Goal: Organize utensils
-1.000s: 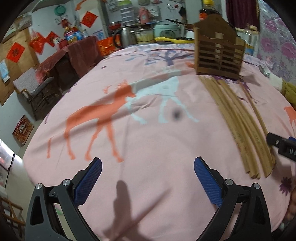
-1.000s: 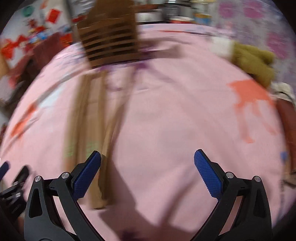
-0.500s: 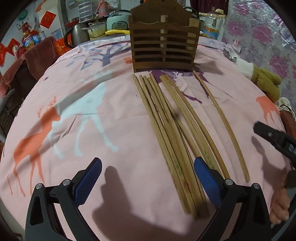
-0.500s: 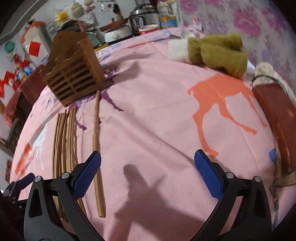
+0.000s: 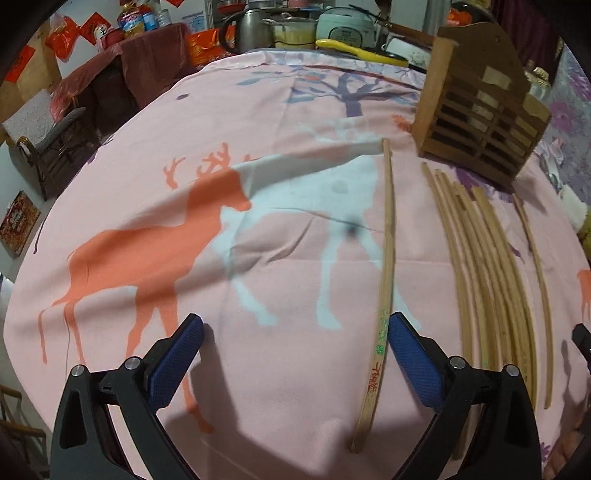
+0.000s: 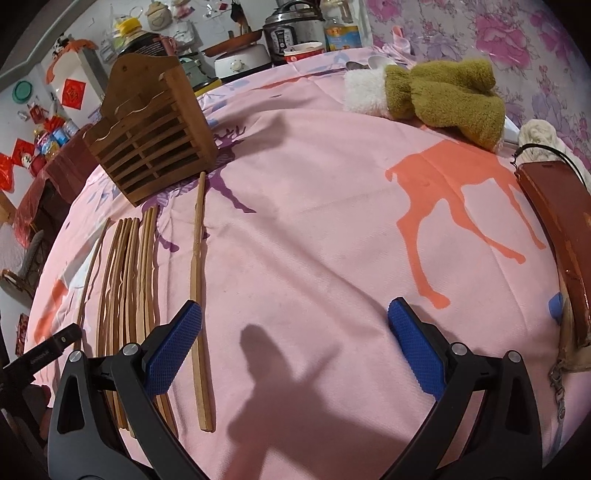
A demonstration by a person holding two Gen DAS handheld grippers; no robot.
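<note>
Several wooden chopsticks (image 5: 487,288) lie side by side on the pink deer-print cloth (image 5: 258,147), pointing at a slatted wooden holder (image 5: 480,107). One chopstick (image 5: 384,280) lies apart on their left and another (image 5: 535,280) apart on their right. My left gripper (image 5: 295,360) is open low over the cloth, and the left lone chopstick runs just inside its right pad (image 5: 413,358). My right gripper (image 6: 295,349) is open and empty. The right lone chopstick (image 6: 199,280) lies just inside its left pad (image 6: 177,347), with the bundle (image 6: 125,280) and holder (image 6: 155,136) further left.
An olive and white plush item (image 6: 443,99) lies at the far right of the table. A reddish-brown wooden piece (image 6: 561,229) runs along the right edge. Pots, a kettle (image 5: 247,26) and a rice cooker crowd the space behind the table. Dark chairs stand off the left edge.
The left view has swung back to the left, so the holder now sits at upper right and one chopstick lies apart by the right pad. The right view has barely shifted.
</note>
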